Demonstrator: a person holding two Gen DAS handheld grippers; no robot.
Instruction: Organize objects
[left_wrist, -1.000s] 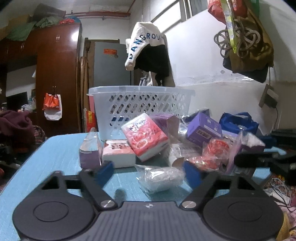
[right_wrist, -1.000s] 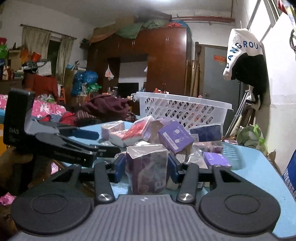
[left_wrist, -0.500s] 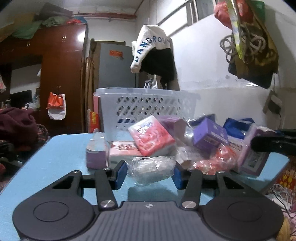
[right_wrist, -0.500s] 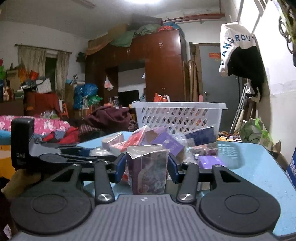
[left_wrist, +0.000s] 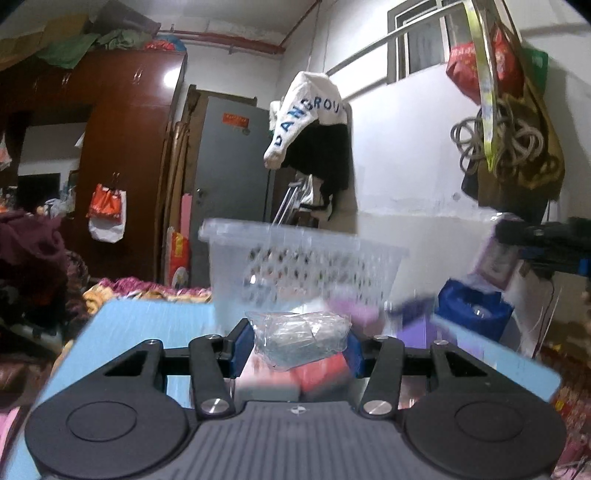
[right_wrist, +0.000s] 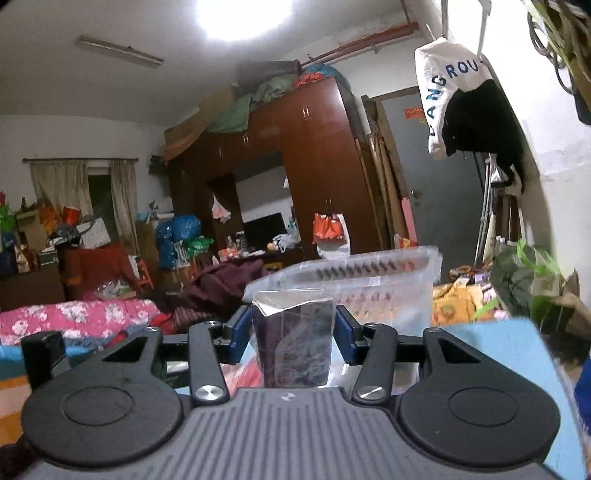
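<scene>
Packets, both of them, are up off the blue table (left_wrist: 140, 325) right now. Left side first: the left gripper (left_wrist: 299, 345) has its blue pads (left_wrist: 242, 345) pressed onto a clear plastic packet (left_wrist: 299, 343) with something pale and crumpled inside, and its jaws have just been closing onto that packet. The packet sits crosswise between the pads and bulges above and below them. Under it, blurred, lie a white pack and a red pack (left_wrist: 321, 373) on the table. Straight ahead of the left gripper stands the white perforated basket (left_wrist: 303, 266), smeared by motion. To the basket's right, lower down, purple boxes (left_wrist: 417, 332) blur together, and further right sits a blue bag (left_wrist: 476, 314) past the table's edge. High on the far right of the left wrist view, the other tool's dark arm reaches in with a purple wrapped box at its tip.

Over to the right gripper (right_wrist: 293, 339): it pinches an upright dark purple box in a clear wrapper (right_wrist: 293, 343), pads tight on both flanks, wrapper top sticking up above the fingers. The basket (right_wrist: 369, 280) sits just ahead and a touch right, its rim tilted in this view. A strip of the table (right_wrist: 491, 354) shows right of the gripper. At the far left edge a black block of the left tool (right_wrist: 44, 354) pokes in, level with the fingers.
</scene>
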